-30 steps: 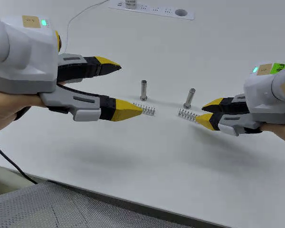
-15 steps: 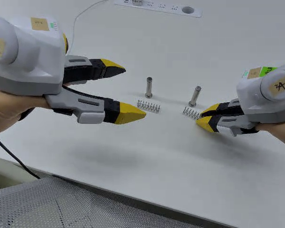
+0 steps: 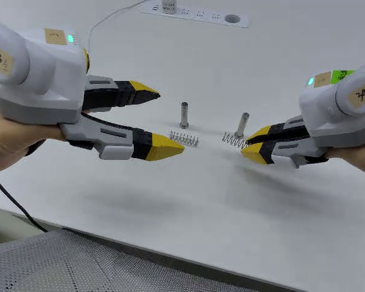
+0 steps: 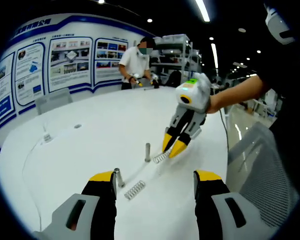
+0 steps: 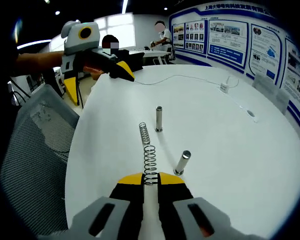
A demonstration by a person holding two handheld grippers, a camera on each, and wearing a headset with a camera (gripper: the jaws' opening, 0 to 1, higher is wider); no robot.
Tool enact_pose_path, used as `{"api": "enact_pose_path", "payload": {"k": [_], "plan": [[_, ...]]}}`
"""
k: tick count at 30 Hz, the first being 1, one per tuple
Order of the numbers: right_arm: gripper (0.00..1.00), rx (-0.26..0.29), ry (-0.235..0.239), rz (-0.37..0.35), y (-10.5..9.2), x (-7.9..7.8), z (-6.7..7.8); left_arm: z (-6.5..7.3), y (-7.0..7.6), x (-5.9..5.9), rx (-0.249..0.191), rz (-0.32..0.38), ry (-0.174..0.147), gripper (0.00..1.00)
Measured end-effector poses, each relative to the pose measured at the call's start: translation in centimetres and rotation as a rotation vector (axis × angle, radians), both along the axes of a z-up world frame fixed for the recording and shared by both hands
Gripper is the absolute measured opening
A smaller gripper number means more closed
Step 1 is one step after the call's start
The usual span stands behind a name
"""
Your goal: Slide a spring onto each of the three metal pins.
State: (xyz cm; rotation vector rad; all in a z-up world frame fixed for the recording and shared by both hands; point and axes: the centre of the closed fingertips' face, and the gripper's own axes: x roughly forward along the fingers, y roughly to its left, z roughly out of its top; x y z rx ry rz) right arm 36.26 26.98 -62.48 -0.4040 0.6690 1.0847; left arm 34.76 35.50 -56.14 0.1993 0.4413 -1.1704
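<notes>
Right gripper view, nearest part: clamped with the right gripper (image 5: 150, 179), both jaws pressed together on the near end of a spring (image 5: 150, 161). Holds it level and pointing forward, very low at the table (image 5: 240, 165); cannot tell if touching it. Probably gripped by one end on purpose, to leave the far end open for threading.

Just beside this spring, on its right: the near pin (image 5: 182, 162), upright and bare. By my judgement, calls next for tilting the spring toward vertical, then lowering the open end over the pin top. Could slip or bend sideways if not lined up well, being so thin and soft.

A little farther: the second spring (image 5: 144, 132), flat on the table, near the far pin (image 5: 159, 118) but apart from it. Also upright and bare, that pin.

Farther again, opposite: the left gripper (image 3: 170, 120), with jaws wide apart and holding nothing, aimed toward the second spring. Likely kept open to take it when needed.

Two pins to count here, against three in the task.

No tray or box for the parts: all placed directly on the table, easy to reach from both sides. At the far edge, a power strip (image 3: 194, 12).
</notes>
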Motion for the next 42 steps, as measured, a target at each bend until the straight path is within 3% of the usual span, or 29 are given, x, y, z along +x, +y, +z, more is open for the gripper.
{"api": "enact_pose_path", "payload": {"k": [5, 15, 22, 26, 31, 34, 36, 39, 42], "plan": [[0.10, -0.016, -0.040, 0.051, 0.0, -1.1, 2.3, -0.7, -1.4, -0.6, 0.017, -0.052, -0.003, 0.63], [0.10, -0.036, -0.063, 0.134, 0.1, -3.5, 3.9, 0.0, -3.9, -1.0, -0.039, -0.109, 0.003, 0.56], [0.10, -0.004, -0.071, 0.176, 1.3, -4.4, 4.9, -1.0, -5.3, -2.2, 0.012, -0.186, -0.014, 0.53], [0.10, -0.033, -0.087, 0.229, 1.6, -5.0, 4.6, -0.6, -5.8, -2.6, -0.016, -0.196, -0.007, 0.43], [0.10, -0.036, -0.084, 0.264, 2.3, -5.6, 4.2, -1.3, -5.8, -3.1, 0.022, -0.220, -0.009, 0.39], [0.10, -0.028, -0.083, 0.271, 2.7, -5.6, 4.3, -1.4, -5.8, -3.3, 0.020, -0.224, -0.001, 0.31], [0.10, -0.027, -0.080, 0.281, 3.0, -5.7, 4.3, -1.3, -5.8, -3.5, 0.005, -0.220, 0.027, 0.27], [0.10, -0.032, -0.082, 0.295, 3.2, -5.8, 4.3, -1.4, -5.8, -3.5, 0.018, -0.226, 0.017, 0.21], [0.10, -0.036, -0.082, 0.299, 3.3, -5.9, 4.3, -1.4, -5.9, -3.8, 0.016, -0.238, 0.027, 0.17]]}}
